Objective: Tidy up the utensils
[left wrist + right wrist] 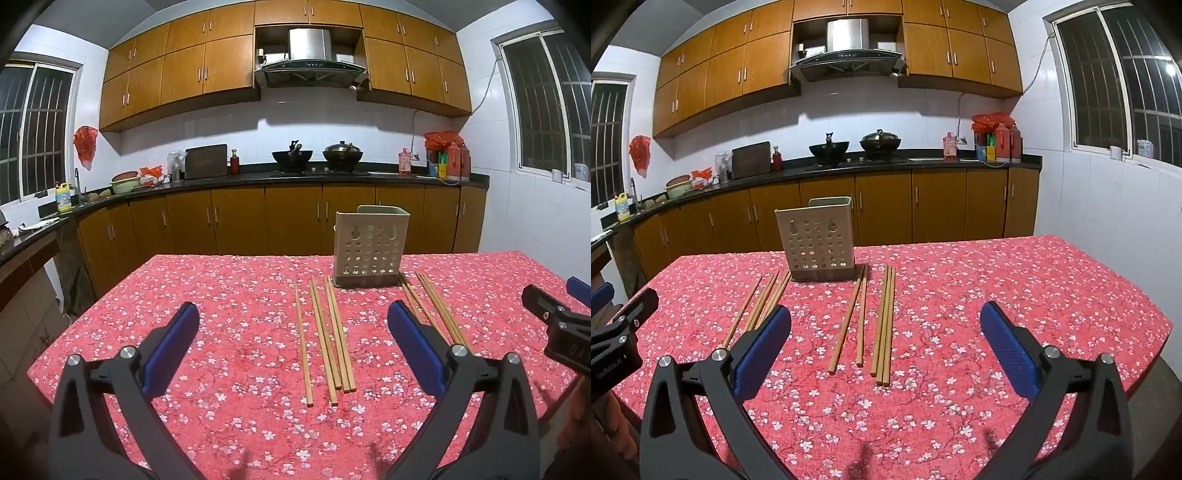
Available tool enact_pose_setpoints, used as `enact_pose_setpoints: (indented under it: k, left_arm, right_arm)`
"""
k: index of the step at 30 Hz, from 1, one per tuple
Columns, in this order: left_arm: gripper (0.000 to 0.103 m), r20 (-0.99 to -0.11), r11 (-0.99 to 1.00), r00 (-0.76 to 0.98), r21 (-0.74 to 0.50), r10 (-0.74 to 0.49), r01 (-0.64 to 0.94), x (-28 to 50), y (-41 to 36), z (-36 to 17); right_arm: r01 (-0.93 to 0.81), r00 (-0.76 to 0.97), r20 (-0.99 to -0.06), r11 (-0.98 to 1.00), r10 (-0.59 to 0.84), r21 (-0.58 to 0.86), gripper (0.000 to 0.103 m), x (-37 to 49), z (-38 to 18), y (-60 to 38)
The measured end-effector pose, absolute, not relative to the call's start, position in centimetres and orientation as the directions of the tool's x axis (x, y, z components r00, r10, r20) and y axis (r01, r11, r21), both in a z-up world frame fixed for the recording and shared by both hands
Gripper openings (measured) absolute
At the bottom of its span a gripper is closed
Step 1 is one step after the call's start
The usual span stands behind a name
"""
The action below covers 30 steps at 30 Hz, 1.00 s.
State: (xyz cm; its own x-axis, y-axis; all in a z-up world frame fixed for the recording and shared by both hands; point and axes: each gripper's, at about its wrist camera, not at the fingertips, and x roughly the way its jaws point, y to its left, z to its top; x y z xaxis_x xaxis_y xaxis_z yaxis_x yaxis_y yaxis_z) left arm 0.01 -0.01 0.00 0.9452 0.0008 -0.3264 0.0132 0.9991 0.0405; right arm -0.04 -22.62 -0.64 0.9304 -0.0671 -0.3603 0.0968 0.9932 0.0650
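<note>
Chopsticks point(325, 332) lie loose in rows on the red floral tablecloth point(229, 295), at the frame centre of both wrist views; none appears to stand in the perforated holder point(369, 243) behind them, so sorting looks unstarted. Left gripper point(291, 347) hovers wide open, empty, with one group beyond its fingers. Right gripper point(886, 347) likewise hovers spread wide, empty, short of the right-hand groups.
</note>
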Motion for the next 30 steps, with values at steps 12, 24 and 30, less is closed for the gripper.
enact_pose_setpoints:
  k: [12,24,30]
  left_arm:
    - [0.099,-0.328,0.999,0.945,0.04,0.0,0.014,0.01,-0.01,-0.01]
    - [0.099,-0.329,0.999,0.944,0.04,0.0,0.014,0.02,-0.01,-0.01]
    - [0.099,-0.329,0.999,0.944,0.039,0.0,0.013,0.02,0.0,-0.01]
  right_arm:
    - [0.097,0.929,-0.363,0.993,-0.067,0.064,0.101,0.01,-0.75,-22.6]
    - [0.097,0.929,-0.363,0.993,-0.067,0.065,0.101,-0.07,-0.79,-22.61]
    - [0.097,0.929,-0.363,0.993,-0.067,0.065,0.101,-0.09,-0.81,-22.62]
